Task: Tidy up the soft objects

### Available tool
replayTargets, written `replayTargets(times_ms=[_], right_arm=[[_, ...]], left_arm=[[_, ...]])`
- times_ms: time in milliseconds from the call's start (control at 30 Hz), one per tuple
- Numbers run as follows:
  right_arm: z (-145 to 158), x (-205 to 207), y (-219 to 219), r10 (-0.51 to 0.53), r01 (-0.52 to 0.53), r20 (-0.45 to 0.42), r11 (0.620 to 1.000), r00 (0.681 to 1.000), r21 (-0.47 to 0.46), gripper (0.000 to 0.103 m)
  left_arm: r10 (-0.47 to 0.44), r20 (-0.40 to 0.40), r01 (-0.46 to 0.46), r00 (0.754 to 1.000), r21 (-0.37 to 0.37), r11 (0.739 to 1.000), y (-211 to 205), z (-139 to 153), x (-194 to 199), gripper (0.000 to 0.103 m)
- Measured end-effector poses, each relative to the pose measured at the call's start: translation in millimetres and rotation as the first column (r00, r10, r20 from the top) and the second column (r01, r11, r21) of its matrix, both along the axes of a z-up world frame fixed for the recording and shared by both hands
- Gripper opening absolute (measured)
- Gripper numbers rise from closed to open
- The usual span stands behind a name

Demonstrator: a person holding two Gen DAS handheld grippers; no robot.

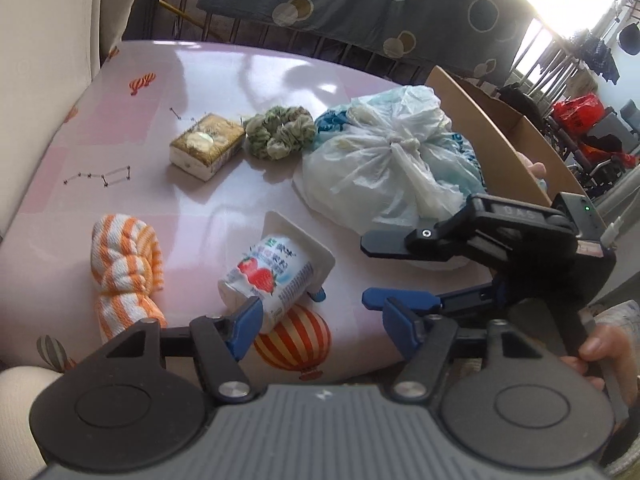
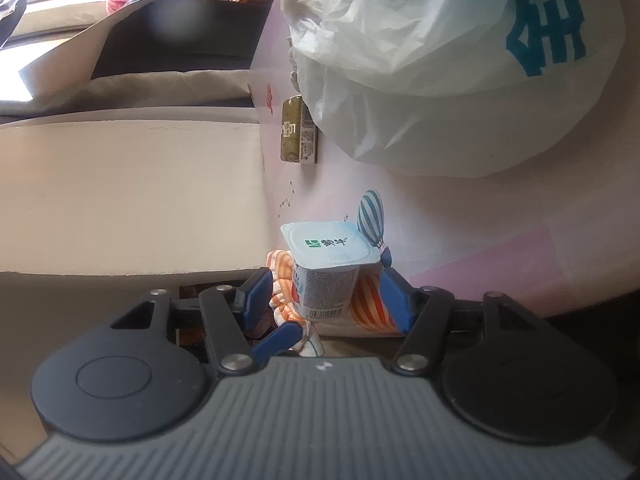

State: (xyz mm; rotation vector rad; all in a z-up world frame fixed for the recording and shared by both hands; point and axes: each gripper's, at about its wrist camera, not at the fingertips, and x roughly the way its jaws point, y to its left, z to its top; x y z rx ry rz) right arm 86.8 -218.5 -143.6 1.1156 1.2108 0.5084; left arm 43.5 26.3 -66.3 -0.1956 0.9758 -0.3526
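A strawberry yogurt cup (image 1: 267, 276) lies on its side on the pink table (image 1: 140, 92), just ahead of my open left gripper (image 1: 322, 326). It also shows in the right wrist view (image 2: 328, 270), between the open fingers of my right gripper (image 2: 326, 300), which is turned on its side. My right gripper also shows in the left wrist view (image 1: 370, 270), at the right, open. An orange-striped knotted cloth (image 1: 126, 274) lies left of the cup. A green scrunchie (image 1: 280, 131), a tissue pack (image 1: 207, 146) and a knotted plastic bag (image 1: 390, 160) lie farther back.
An open cardboard box (image 1: 500, 136) stands at the table's right edge behind the bag. A cream chair (image 1: 44, 60) stands to the left. A dark patterned cloth (image 1: 360, 4) hangs behind the table.
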Motion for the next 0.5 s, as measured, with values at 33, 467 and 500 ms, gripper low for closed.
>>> replayTargets(times_ms=[33,467,500], right_arm=[[0.5,1.6,1.3,0.000,0.000,-0.002,1.000,1.000,-0.001,0.060],[-12.3,22.3,30.7,0.038,-0.037,-0.076,0.999,0.996,0.015,0.063],[-13.4,24.5,32.3,0.039,-0.039,-0.079,0.999,0.996,0.011,0.062]], left_arm=[[-0.001,0.020,0.001,1.000,0.024,1.000,0.4,3.2,1.8,0.068],[-0.142,-0.047,0.148,0.989,0.181,0.972,-21.8,-28.9,54.2,0.070],[-0.147,-0.057,0.155,0.987,0.185,0.970,-23.0,-31.5,56.9,0.069]])
